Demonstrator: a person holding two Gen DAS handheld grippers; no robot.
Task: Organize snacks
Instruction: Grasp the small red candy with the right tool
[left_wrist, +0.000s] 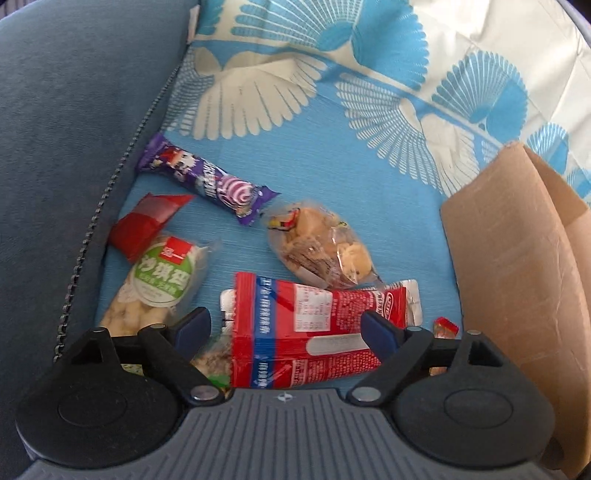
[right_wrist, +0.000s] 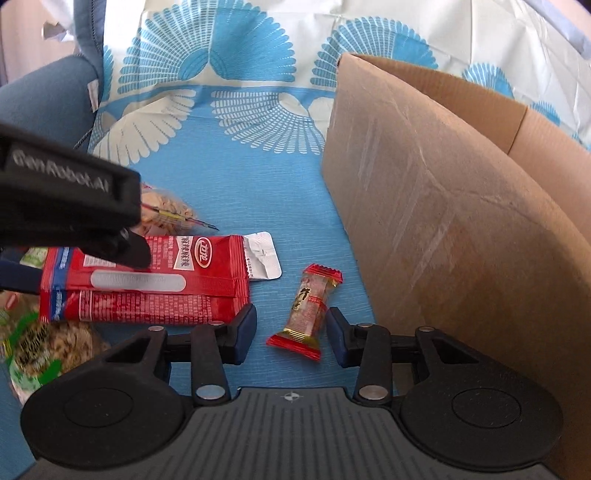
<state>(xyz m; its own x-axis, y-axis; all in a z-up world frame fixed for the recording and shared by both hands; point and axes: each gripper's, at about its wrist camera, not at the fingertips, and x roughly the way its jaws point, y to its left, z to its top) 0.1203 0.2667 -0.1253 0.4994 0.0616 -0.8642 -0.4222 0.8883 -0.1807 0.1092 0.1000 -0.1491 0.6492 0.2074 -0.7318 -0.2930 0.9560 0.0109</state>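
Observation:
Snacks lie on a blue patterned cloth. My left gripper (left_wrist: 286, 328) is open, its fingers on either side of a big red snack pack (left_wrist: 310, 332), which also shows in the right wrist view (right_wrist: 147, 284). My right gripper (right_wrist: 291, 332) is open around a small red-wrapped candy (right_wrist: 308, 308), its lower end between the fingertips. Further out in the left wrist view lie a purple bar (left_wrist: 207, 179), a clear biscuit bag (left_wrist: 321, 247), a green-labelled pack (left_wrist: 159, 284) and a small red packet (left_wrist: 144, 221).
An open cardboard box (right_wrist: 443, 206) stands right of the snacks; it also shows in the left wrist view (left_wrist: 517, 258). A grey-blue cushion (left_wrist: 74, 147) bounds the left side. The left gripper's black body (right_wrist: 66, 206) reaches over the red pack. A green speckled bag (right_wrist: 40, 350) lies at lower left.

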